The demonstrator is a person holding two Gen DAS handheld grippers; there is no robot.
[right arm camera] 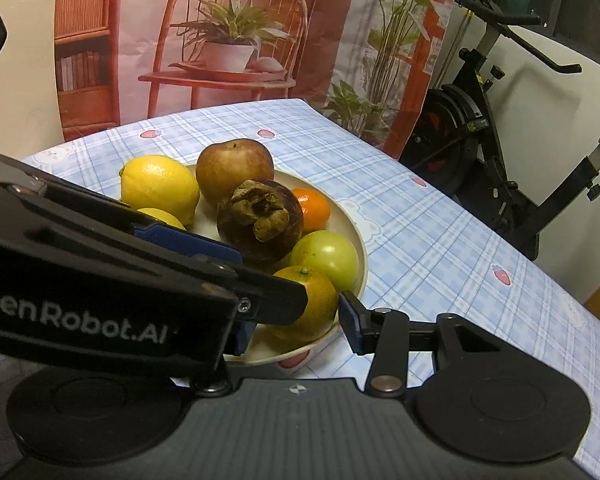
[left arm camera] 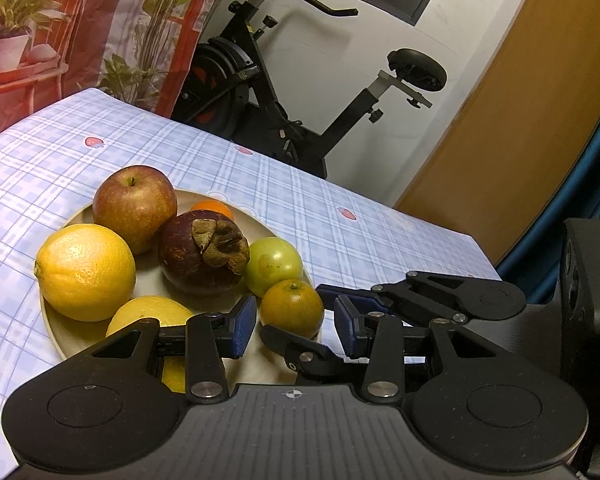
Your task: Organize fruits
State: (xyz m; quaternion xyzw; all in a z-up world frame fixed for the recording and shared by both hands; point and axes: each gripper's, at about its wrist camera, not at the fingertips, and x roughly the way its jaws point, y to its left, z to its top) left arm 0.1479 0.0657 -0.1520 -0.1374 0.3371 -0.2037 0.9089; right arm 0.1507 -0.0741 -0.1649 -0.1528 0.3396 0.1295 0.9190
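Here your left tongs (left arm camera: pixel 294 326) and right tongs (right arm camera: pixel 296 322) both flank the greenish-orange tangerine (left arm camera: pixel 292 308) at the near rim of the beige round plate (left arm camera: pixel 60 332) on the blue-checked counter (left arm camera: pixel 340 224); contact unclear.

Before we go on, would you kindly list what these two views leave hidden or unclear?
- Second yellow lemon: left wrist view, lower half behind the left gripper; right wrist view, mostly behind that gripper's body.
- Small bright orange fruit: left wrist view, mostly behind the dark purple mangosteen.
- Right gripper: its left finger is hidden in its own view.
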